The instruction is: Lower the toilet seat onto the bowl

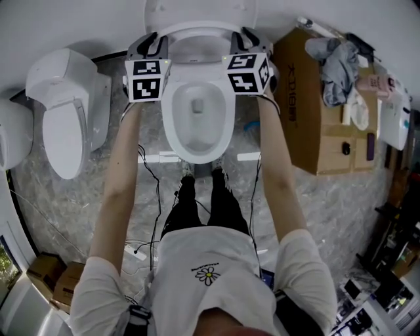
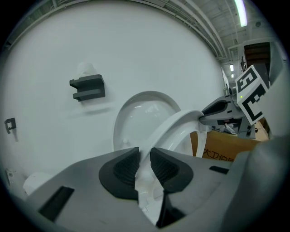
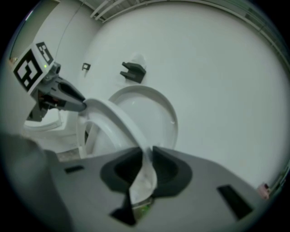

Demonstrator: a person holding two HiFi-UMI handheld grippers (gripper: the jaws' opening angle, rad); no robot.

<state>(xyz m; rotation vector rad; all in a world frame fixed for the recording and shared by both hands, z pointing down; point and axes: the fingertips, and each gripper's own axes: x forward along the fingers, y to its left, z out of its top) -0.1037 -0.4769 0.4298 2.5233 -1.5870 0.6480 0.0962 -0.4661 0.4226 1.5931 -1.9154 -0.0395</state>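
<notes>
Head view: from above, a glossy white oval bowl (image 1: pixel 169 121) on a grey marbled floor (image 1: pixel 335 203), with its rounded lid (image 1: pixel 197 9) upright against the far wall (image 1: pixel 79 20). Over the bowl's far end, the toilet seat (image 1: pixel 197 27), a thin, smooth white ring, gripped by the left gripper (image 1: pixel 152 41) on its left side and the right gripper (image 1: pixel 244 39) on its right. Left of that, a second toilet (image 1: pixel 65 111), closed; to the right, a brown cardboard box (image 1: pixel 302 118) with cloths (image 1: pixel 335 62) on top.

Left gripper view: dark ribbed pads (image 2: pixel 123 171) drawn narrow, pinching the seat's rim. Seat tilted partway between lid and bowl, arching right to the other gripper. On the plain white wall, a dark bracket (image 2: pixel 87 87).

Right gripper view: jaws likewise narrow, clamped on the seat's edge; ring curving away left, lid behind it.
</notes>
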